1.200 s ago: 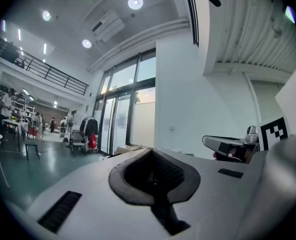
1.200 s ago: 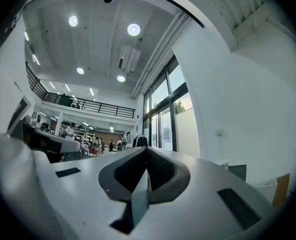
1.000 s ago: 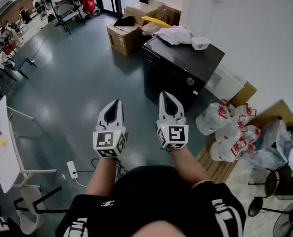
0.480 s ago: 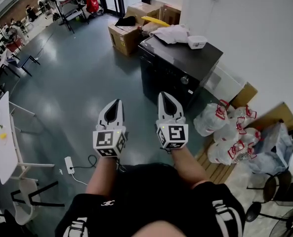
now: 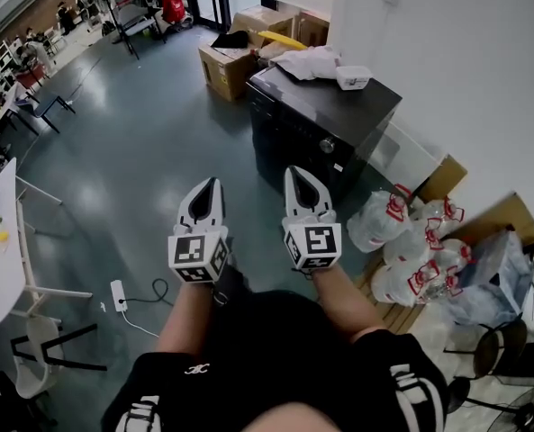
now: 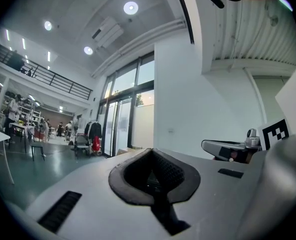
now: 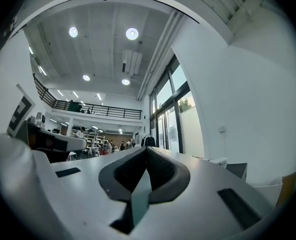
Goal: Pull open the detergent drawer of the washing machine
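Approach phase, no contact yet. Washing machine point(image 5: 313, 124), a black unit w/ white cloth point(image 5: 304, 61) dumped on top, stands against the wall ahead and to the right. Over the last sec it has slid a bit closer and lower in the head view, so the person is walking up to it. Both claws ride along in front of the body, posture unchanged.

Left claw point(image 5: 214, 184): tips together, nothing between them. Right claw point(image 5: 295, 171): also closed and empty, per its own view. Both are well apart from the machine, w/ bare floor point(image 5: 149, 151) between.

Detergent drawer: should sit in the top front strip near the control knob point(image 5: 325, 144), but it's too small to pick out. Front looks flush, so prob. not yet pulled.

Meaning for the task: gap is shrinking, the job itself hasn't begun. Next needs a claw opened and lined up on the drawer's edge. Plastic bags point(image 5: 409, 241) crowd the right side.
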Demonstrator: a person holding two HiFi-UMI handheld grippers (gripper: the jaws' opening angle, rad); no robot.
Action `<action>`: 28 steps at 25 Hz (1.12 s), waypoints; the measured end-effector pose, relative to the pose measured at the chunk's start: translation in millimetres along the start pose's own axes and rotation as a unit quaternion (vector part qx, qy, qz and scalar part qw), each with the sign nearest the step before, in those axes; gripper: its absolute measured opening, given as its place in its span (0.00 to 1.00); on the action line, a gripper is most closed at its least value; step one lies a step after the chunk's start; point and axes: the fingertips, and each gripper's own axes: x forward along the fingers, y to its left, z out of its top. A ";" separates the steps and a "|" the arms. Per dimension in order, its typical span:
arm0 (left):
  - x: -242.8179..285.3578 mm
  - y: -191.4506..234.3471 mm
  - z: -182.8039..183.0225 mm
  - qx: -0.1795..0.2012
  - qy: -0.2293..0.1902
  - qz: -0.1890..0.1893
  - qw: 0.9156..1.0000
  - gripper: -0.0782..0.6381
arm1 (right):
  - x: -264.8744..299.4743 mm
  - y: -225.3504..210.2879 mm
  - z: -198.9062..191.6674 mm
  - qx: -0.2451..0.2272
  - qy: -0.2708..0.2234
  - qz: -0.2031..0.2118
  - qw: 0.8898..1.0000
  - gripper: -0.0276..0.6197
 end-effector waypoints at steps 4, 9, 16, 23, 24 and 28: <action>5.6 -0.2 -1.0 0.001 -0.004 -0.005 1.000 0.11 | 2.8 -5.2 -4.2 -0.001 0.001 -0.003 1.000 0.05; 16.5 4.5 4.0 0.012 -0.019 -0.011 1.000 0.11 | 15.6 -9.7 -2.0 -0.006 -0.012 -0.005 1.000 0.05; 45.9 31.2 -0.6 0.013 -0.025 -0.014 1.000 0.11 | 51.3 -9.0 -14.2 -0.010 -0.005 -0.004 1.000 0.05; 108.1 52.0 -12.0 0.004 -0.018 -0.040 0.999 0.11 | 100.5 -30.9 -27.7 -0.021 0.000 -0.025 0.999 0.05; 118.2 56.6 -13.1 0.001 -0.017 -0.044 0.999 0.11 | 110.0 -33.7 -31.6 -0.021 0.003 -0.028 0.999 0.05; 165.3 78.8 -17.9 -0.009 -0.016 -0.059 0.998 0.11 | 152.7 -44.5 -47.3 -0.022 0.013 -0.039 0.999 0.05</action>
